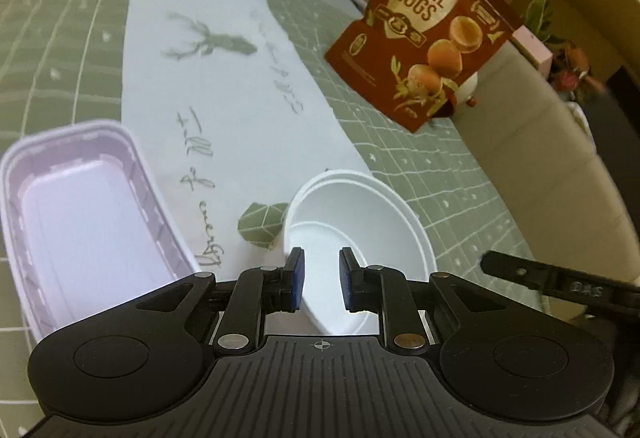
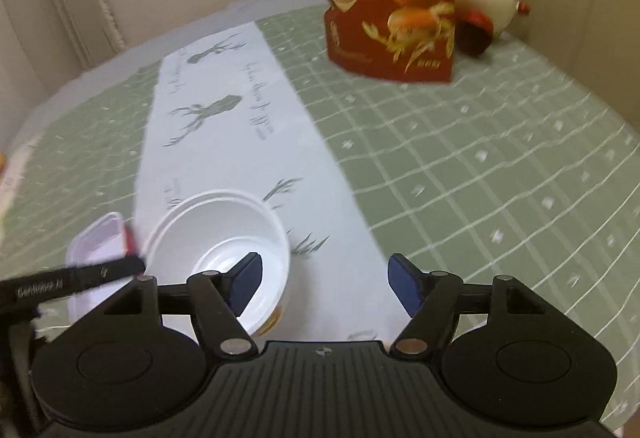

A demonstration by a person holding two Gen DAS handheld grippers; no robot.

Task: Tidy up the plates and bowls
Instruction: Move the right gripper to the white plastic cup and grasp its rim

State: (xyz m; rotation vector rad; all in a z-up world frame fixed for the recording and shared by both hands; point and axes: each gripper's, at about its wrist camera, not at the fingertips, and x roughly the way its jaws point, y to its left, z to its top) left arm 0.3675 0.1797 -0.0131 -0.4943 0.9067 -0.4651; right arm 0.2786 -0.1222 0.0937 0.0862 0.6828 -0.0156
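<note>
**Left tool pinches bowl rim; right tool stands open and empty**

Finding 1. The white round plastic bowl [image 1: 360, 214] stands on the white deer-printed runner [image 1: 224, 78] that crosses the green checked tablecloth [image 2: 480, 158], toward the table's near edge. It shows a doubled rim line, so it may be two bowls nested; this cannot be confirmed.

Finding 2. The left gripper [image 1: 322, 262] has its jaws drawn close together, with the bowl's near wall between the blue pads, one outside the wall and one inside. It appears to have the rim in a pinch. Judged purpose: to steady the bowl, or to carry it.

Finding 3. The right gripper [image 2: 324, 270] is roughly half open and holds nothing. Its left finger overlaps the bowl only in the picture; bare runner lies between the pads.

Finding 4. A pale lilac rectangular plastic tub [image 1: 80, 218] sits empty just beside the bowl, toward the table's left edge. It is the likely place for collected ware.

Finding 5. A red foil pouch marked quail eggs [image 1: 424, 26] stands upright at the far edge, well apart from the work.

Risk: a one-sided rim pinch may let the bowl tip if lifted.
</note>
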